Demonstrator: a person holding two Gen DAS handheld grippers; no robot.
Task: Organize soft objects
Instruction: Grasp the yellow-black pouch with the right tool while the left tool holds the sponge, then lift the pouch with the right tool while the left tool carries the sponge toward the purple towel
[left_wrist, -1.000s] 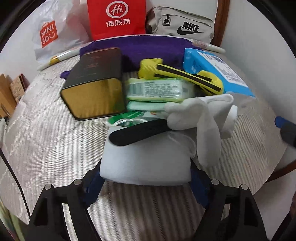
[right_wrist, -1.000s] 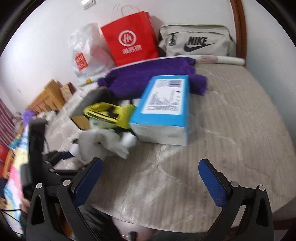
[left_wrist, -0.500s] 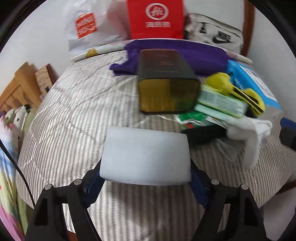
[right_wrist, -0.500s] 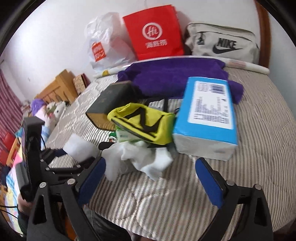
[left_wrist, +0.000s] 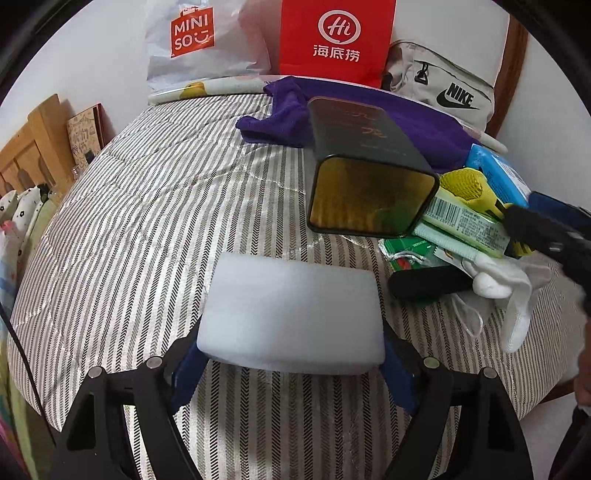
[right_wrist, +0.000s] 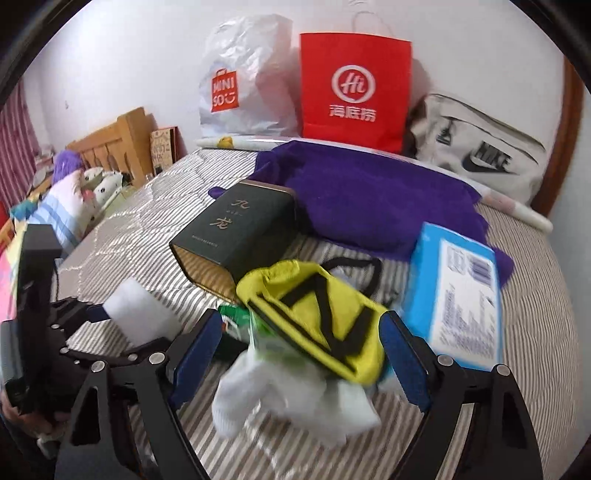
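My left gripper (left_wrist: 291, 365) is shut on a white foam block (left_wrist: 291, 314) and holds it over the striped bed (left_wrist: 147, 221), left of the pile; the block also shows in the right wrist view (right_wrist: 142, 314). My right gripper (right_wrist: 301, 354) is open and empty, its fingers on either side of a yellow pouch with black straps (right_wrist: 314, 317) and white socks (right_wrist: 291, 402). In the left wrist view the socks (left_wrist: 506, 288) and the pouch (left_wrist: 469, 188) lie at the right. A purple towel (right_wrist: 369, 199) lies behind the pile.
A dark tin box (left_wrist: 365, 166) lies on its side in the pile, with green packets (left_wrist: 461, 221) and a blue carton (right_wrist: 458, 295). Red bag (left_wrist: 336, 37), white Miniso bag (left_wrist: 192, 37) and grey Nike bag (left_wrist: 443, 85) stand at the back. Wooden furniture (left_wrist: 33, 147) stands at the left.
My left gripper has carried the foam block leftward, away from the pile. My right gripper has moved in toward the yellow pouch and socks, which now sit between its fingers.
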